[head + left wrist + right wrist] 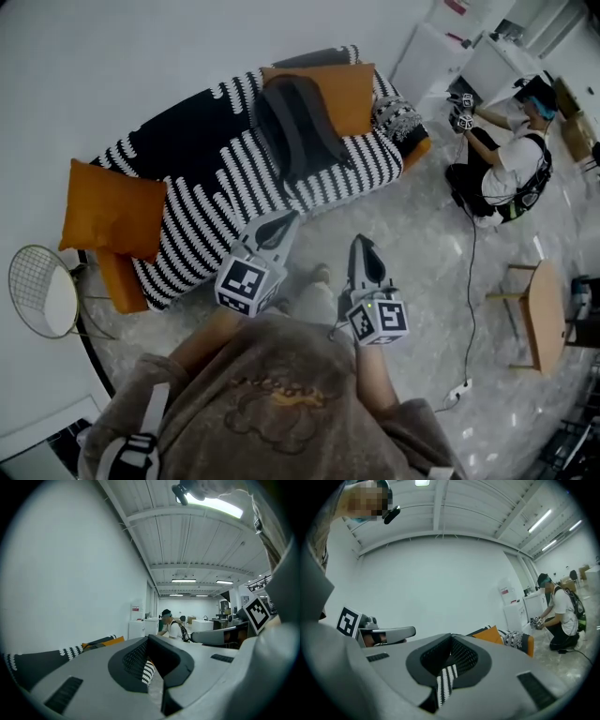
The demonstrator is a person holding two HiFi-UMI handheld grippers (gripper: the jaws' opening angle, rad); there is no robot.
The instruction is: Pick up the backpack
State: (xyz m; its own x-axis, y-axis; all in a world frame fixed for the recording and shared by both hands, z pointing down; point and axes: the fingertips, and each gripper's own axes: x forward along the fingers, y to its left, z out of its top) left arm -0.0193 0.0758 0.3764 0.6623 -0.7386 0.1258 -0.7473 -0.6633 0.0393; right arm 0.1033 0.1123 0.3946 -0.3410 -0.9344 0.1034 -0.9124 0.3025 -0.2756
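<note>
Facing the backpack on the sofa, not yet touching it.
Lying ahead and well apart from both tips, leaning on an orange cushion, long axis running away from the person; sitting nearer the left gripper than the right gripper; showing both pairs of jaws pressed together, gripping nothing.

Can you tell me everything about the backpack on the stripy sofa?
The backpack is dark grey and looks like soft cloth, with what seems a paler strip running down it. It lies slumped on the sofa, on the black-and-white striped cover, with its top end against an orange cushion. Its zips and straps are too small to make out. Nothing holds it: the left gripper and right gripper are shut and apart from it.
</note>
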